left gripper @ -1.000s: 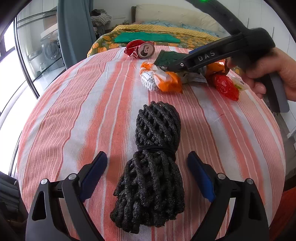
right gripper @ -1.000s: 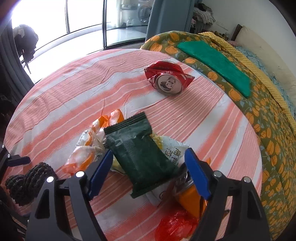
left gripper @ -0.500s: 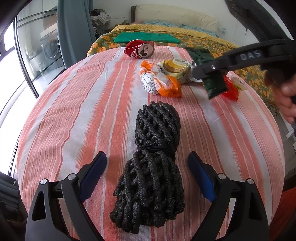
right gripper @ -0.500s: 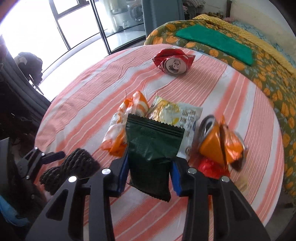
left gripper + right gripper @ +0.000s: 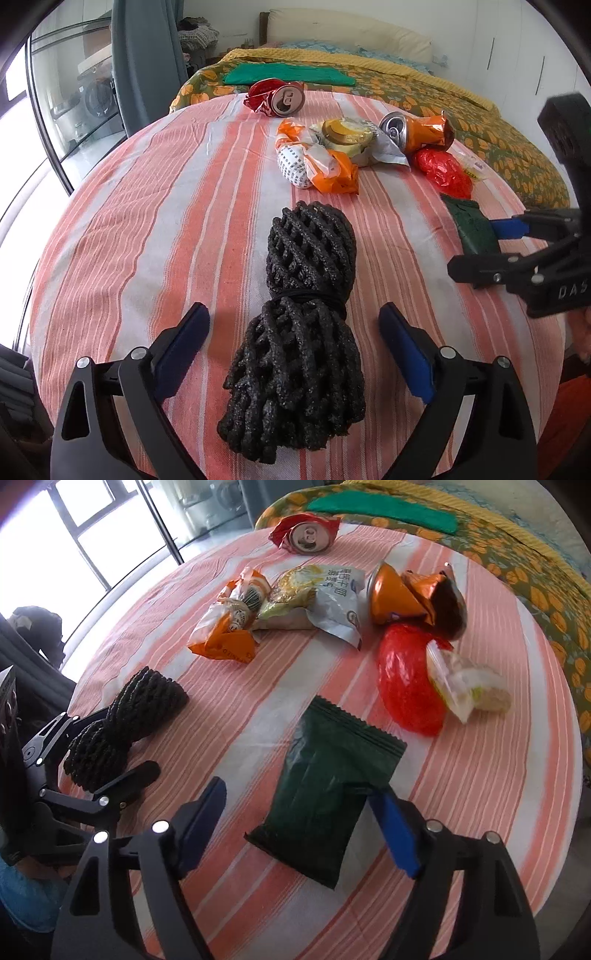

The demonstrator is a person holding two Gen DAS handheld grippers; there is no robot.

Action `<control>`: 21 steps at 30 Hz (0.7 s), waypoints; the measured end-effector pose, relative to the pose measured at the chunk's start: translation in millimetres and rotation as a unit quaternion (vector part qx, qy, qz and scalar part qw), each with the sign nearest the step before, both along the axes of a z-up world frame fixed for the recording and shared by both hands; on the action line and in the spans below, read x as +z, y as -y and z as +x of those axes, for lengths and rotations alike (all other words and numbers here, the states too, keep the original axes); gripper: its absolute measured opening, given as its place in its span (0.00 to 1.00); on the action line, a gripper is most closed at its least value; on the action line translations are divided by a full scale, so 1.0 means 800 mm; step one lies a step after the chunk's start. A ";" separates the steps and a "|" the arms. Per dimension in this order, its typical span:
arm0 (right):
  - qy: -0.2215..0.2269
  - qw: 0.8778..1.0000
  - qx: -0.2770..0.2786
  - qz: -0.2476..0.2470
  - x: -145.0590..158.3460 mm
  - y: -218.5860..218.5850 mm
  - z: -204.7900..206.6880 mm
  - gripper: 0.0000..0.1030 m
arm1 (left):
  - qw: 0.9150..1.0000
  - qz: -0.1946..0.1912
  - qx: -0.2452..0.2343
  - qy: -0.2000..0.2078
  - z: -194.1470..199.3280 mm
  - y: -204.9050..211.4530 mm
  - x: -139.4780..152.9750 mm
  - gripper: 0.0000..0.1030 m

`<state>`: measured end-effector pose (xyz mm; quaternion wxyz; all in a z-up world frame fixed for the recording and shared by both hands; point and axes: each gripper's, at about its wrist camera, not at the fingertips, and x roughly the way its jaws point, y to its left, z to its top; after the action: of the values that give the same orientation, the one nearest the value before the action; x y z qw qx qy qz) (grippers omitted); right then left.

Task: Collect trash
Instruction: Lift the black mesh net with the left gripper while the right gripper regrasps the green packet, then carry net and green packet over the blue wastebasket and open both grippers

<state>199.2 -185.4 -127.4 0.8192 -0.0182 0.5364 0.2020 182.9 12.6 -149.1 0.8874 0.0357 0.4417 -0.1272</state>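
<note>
I am working over the striped table (image 5: 147, 206), which is filling most of both views, and I judge the step in hand to be sorting out the dark green packet (image 5: 328, 794) from the rest of the litter. In the right wrist view that packet is lying flat on the cloth at lower centre, between my right gripper's (image 5: 299, 827) spread fingers, the right pad just overlapping its corner; the jaws are standing wide apart and gripping nothing. The black mesh bundle (image 5: 299, 332), tied at its waist, is lying at centre bottom of the left wrist view between the fingers of my left gripper (image 5: 295, 354), which are also released and clear of it on both sides. I take that bundle to be a net bag for the trash, though I cannot tell for sure. The remaining pile is sitting in the upper centre: the orange and white wrapper (image 5: 317, 166), the pale snack bag (image 5: 321, 598), the orange can (image 5: 395, 598), the red plastic (image 5: 406, 679), and the red can (image 5: 284, 98) farthest up. Next, I think, the left gripper needs to close on the bundle and open it. My right gripper is angling down from the right edge; the left is hovering low and level.
</note>
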 end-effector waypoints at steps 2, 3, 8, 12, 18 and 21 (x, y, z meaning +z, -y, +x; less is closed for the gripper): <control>0.029 1.000 -0.010 -0.004 -0.001 0.001 -0.016 0.79 | 1.000 -0.024 -0.011 -0.006 0.001 -0.006 0.002 0.95; 0.038 0.999 -0.015 -0.005 -0.002 0.000 -0.024 0.80 | 0.999 -0.034 -0.014 -0.010 0.002 -0.010 0.003 0.95; 0.021 0.998 -0.066 0.013 0.004 0.011 -0.035 0.80 | 0.998 -0.047 -0.035 -0.028 0.000 -0.008 0.019 0.95; 0.011 0.992 -0.127 0.011 0.011 0.011 -0.029 0.80 | 0.999 -0.001 -0.032 -0.017 0.004 0.010 0.023 0.95; 0.037 0.983 -0.181 0.016 0.028 0.030 -0.051 0.80 | 1.000 0.002 -0.018 -0.024 0.005 0.000 0.018 0.94; 0.015 0.985 -0.171 0.019 0.021 0.026 -0.045 0.79 | 1.000 0.011 -0.017 -0.021 0.005 -0.001 0.017 0.93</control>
<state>163.2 -206.1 -110.2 0.8499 0.0866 0.5152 0.0688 187.2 13.0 -135.6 0.8751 0.0504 0.4611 -0.1378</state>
